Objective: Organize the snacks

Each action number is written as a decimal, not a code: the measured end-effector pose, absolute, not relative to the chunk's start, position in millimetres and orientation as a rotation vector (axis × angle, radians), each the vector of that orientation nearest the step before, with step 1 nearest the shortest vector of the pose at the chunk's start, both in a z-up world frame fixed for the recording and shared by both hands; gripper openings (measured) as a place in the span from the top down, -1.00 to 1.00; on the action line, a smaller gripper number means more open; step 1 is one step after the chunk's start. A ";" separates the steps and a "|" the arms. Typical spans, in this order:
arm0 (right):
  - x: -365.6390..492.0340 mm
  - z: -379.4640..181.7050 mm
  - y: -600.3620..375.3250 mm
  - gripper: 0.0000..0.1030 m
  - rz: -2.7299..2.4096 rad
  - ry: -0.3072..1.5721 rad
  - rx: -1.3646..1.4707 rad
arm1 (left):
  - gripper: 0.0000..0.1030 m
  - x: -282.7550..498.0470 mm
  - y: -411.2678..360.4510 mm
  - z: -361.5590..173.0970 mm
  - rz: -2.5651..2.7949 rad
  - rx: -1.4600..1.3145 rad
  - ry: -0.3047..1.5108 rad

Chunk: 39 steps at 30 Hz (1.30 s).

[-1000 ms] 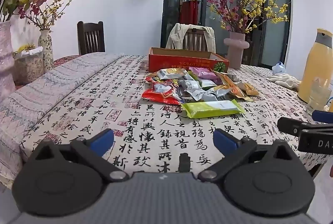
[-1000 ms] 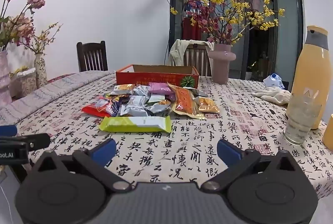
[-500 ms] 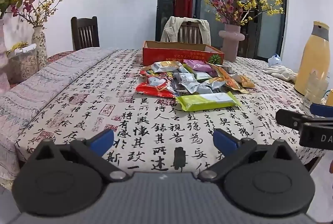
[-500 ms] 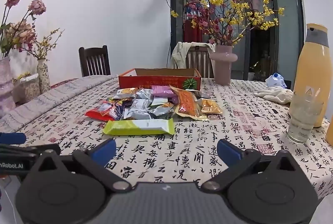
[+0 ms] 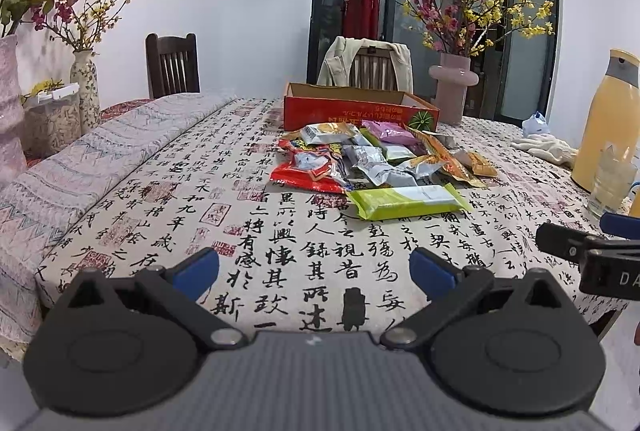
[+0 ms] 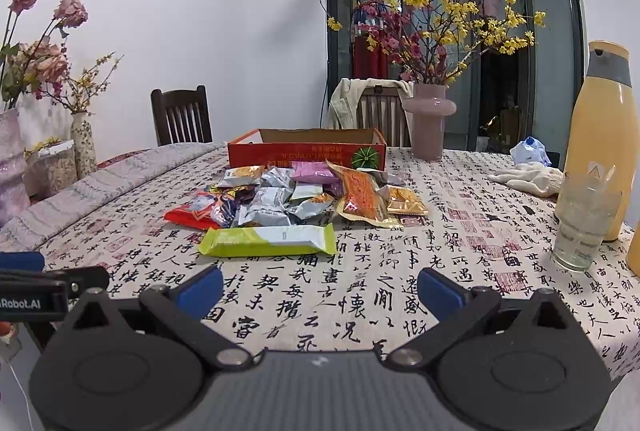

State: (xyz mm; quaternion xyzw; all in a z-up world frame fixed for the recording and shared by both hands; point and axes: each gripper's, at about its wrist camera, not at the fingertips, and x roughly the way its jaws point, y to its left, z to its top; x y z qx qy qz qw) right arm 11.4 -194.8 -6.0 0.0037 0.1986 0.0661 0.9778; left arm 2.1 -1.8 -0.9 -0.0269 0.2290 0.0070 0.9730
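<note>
A heap of snack packets [image 5: 372, 159] [image 6: 296, 197] lies mid-table in front of an open red cardboard box [image 5: 360, 109] [image 6: 306, 151]. Nearest me is a long green and white bar [image 5: 408, 201] [image 6: 270, 239]; a red packet [image 5: 308, 175] [image 6: 192, 215] sits at the heap's left, an orange one [image 6: 360, 197] at its right. My left gripper [image 5: 314, 273] hangs open over the near table edge, nothing between its fingers. My right gripper [image 6: 320, 289] is likewise open and empty, short of the green bar. Each gripper's tip shows in the other's view.
A calligraphy-print tablecloth [image 5: 168, 199] covers the table. A drinking glass [image 6: 584, 219] and a yellow thermos [image 6: 604, 147] stand at the right, a white cloth [image 6: 524, 177] behind them. A pink vase of flowers [image 6: 428, 119] stands beside the box. Chairs line the far side; vases stand at the left.
Both grippers have shifted slightly, with the views tilting a little; the table and snacks stay as they were. Both stay open and empty.
</note>
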 end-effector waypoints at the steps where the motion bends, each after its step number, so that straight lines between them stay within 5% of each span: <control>1: 11.6 -6.2 -195.0 -1.00 0.133 0.401 0.008 | -1.00 1.8 -2.0 -0.7 0.014 -0.053 0.461; 39: 11.5 -6.9 -197.4 -1.00 0.123 0.408 0.015 | -1.00 0.7 -4.4 0.7 0.019 -0.024 0.447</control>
